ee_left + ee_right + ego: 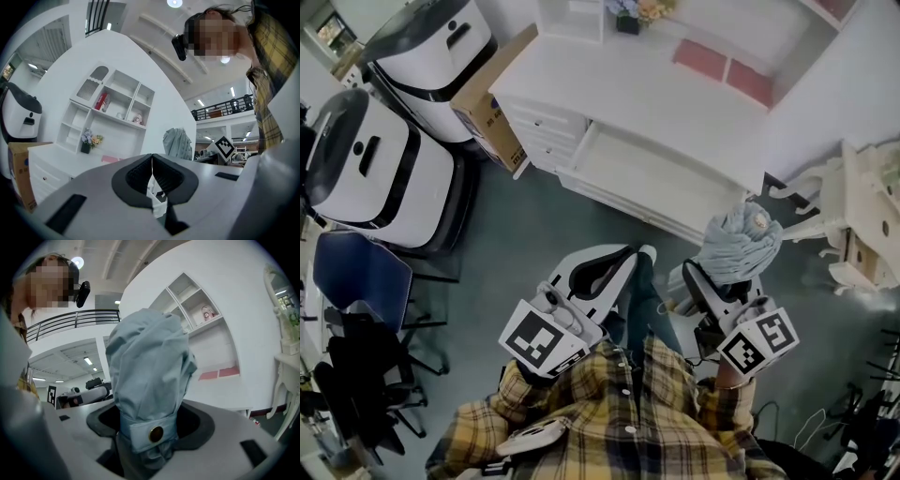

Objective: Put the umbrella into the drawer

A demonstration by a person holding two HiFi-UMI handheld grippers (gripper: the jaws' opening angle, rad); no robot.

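A folded pale blue umbrella (739, 246) with a strap and brass snap stands upright in my right gripper (712, 281), which is shut on it; it fills the right gripper view (150, 390). My left gripper (614, 267) is shut with nothing between its jaws, pads meeting in the left gripper view (151, 176). Both grippers are held close to my body, in front of the white desk (656, 112). Its wide drawer (647, 178) stands pulled out, the inside bare. The umbrella also shows in the left gripper view (177, 143).
A cardboard box (492, 98) leans at the desk's left end. Two white machines (380, 169) and a blue chair (356, 277) stand to the left. A white ornate stand (853, 211) is at the right. Flowers (633, 11) and pink items (722, 66) sit on the desk.
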